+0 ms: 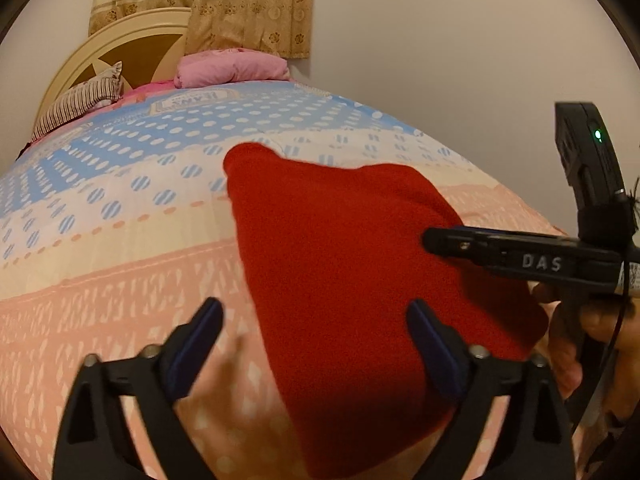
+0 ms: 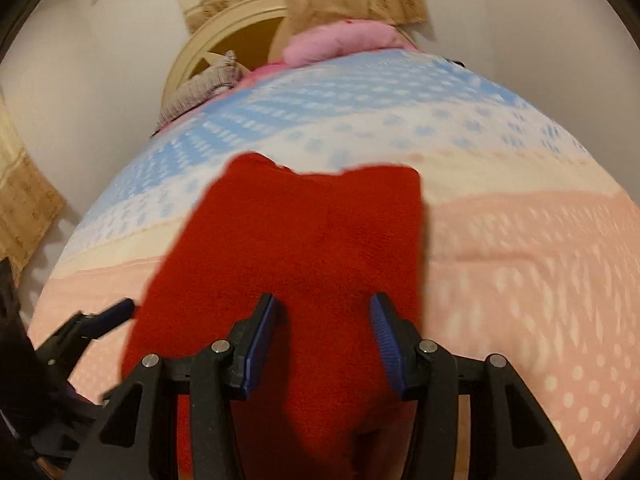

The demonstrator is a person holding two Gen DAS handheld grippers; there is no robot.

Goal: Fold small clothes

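Bedroom setting: a bed covered by a quilt [image 1: 120, 264] printed in blue, cream and peach bands fills both wrist views, with a cream headboard [image 1: 132, 44], a striped pillow [image 1: 80, 104], a pink pillow [image 1: 232, 68] and floral curtains [image 1: 224, 4] against a plain wall behind.

A red garment [image 1: 352, 280] is seen lying folded and flat on the peach band of the quilt, its far edge reaching onto the cream band; two rounded corners are shown at that far edge in the right wrist view [image 2: 296, 240].

The left gripper [image 1: 316, 344] is held low over the near left edge of the garment with its fingers spread wide. One finger is seen over bare quilt and the other over red cloth, and nothing is clamped between them.

The right gripper [image 2: 324, 332] is shown above the near middle of the garment with its fingers partly apart; red cloth lies beneath the gap, but no fold is pinched by the pads. In the left wrist view this gripper appears from the side, carried by a hand [image 1: 576, 344] at the right margin. Motion blur is present in the right wrist view.
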